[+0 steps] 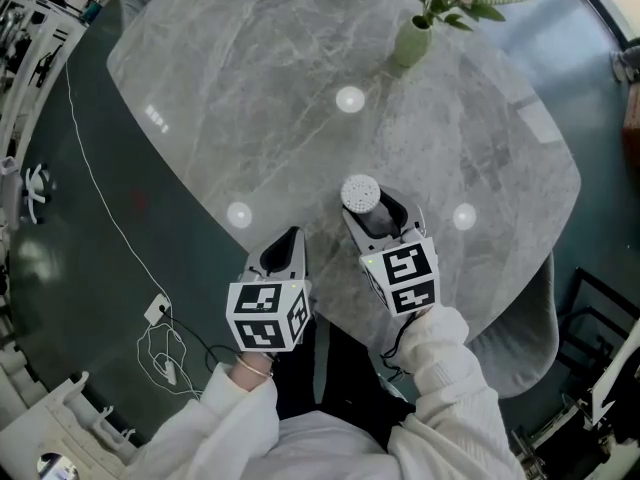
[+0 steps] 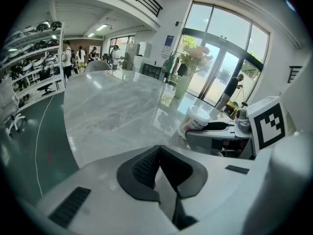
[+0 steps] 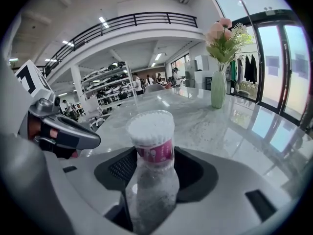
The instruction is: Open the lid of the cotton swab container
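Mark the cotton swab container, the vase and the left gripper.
cotton swab container (image 3: pixel 155 153): right gripper view, pink label band.
vase (image 1: pixel 410 45): head view, green body.
left gripper (image 1: pixel 294 234): head view, tips of shut jaws.

The cotton swab container (image 1: pixel 360 194) is a small round tub of clear plastic, packed with white swabs, with a pink label (image 3: pixel 155 153) banded around its upper part. It stands roughly upright, leaning slightly, pinched at the sides between the fingers (image 3: pixel 122 166) of the right gripper (image 3: pixel 151 163). Its lid (image 3: pixel 150 124) looks still in place. It sits over the marbled grey worktop (image 1: pixel 280 118), close to the near edge; whether its base touches can't be told.
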A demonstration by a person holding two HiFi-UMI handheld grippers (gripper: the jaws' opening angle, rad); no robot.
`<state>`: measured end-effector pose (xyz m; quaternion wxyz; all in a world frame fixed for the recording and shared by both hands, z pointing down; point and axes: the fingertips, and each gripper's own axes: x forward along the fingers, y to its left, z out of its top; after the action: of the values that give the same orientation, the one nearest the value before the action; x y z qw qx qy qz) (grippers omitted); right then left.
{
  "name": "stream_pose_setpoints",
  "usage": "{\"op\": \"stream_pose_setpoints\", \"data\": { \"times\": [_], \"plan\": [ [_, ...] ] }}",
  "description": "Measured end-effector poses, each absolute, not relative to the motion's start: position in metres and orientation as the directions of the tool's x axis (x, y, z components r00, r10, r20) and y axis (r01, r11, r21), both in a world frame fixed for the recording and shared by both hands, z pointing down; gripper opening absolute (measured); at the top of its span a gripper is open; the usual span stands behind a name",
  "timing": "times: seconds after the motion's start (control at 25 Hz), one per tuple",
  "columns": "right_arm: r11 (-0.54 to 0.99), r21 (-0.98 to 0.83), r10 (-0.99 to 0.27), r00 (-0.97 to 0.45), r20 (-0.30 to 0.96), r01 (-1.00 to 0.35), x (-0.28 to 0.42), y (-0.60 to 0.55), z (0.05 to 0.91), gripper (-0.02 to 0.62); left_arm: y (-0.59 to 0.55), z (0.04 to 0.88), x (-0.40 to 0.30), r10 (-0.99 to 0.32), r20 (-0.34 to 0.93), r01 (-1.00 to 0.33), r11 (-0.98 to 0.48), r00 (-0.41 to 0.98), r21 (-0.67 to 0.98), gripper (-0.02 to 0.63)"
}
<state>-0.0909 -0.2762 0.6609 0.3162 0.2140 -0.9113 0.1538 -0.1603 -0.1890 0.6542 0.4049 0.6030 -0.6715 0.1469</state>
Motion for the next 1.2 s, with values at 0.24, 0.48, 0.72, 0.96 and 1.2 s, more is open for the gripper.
{"op": "stream_pose_setpoints", "data": {
  "times": [0.24,0.48,0.72,0.96,1.2],
  "plan": [
    [0.837,-0.171,-0.32,-0.718,0.618,-0.519,-0.083,-0.274,0.65,0.288,-0.186,0.646,-0.161,-0.701,0.711,-0.933,0.217,0.055,0.286,0.008],
    [0.816,-0.189,-0.342,-0.719,0.605,-0.547,-0.071,-0.264,0.63,0.287,-0.185,0.633,-0.152,-0.716,0.693,-0.941,0.178,0.078,0.289,0.008],
    [0.787,-0.191,-0.387,-0.711,0.587,-0.586,-0.055,-0.25,0.601,0.287,-0.186,0.605,-0.14,-0.747,0.655,-0.947,0.119,0.112,0.297,0.008],
    [0.745,-0.184,-0.456,-0.691,0.561,-0.641,-0.032,-0.238,0.561,0.287,-0.19,0.566,-0.121,-0.782,0.604,-0.954,0.039,0.157,0.298,0.008],
    [0.703,-0.152,-0.535,-0.658,0.53,-0.694,-0.008,-0.229,0.517,0.287,-0.193,0.524,-0.101,-0.815,0.537,-0.951,-0.053,0.218,0.306,0.008]
  ]
}}
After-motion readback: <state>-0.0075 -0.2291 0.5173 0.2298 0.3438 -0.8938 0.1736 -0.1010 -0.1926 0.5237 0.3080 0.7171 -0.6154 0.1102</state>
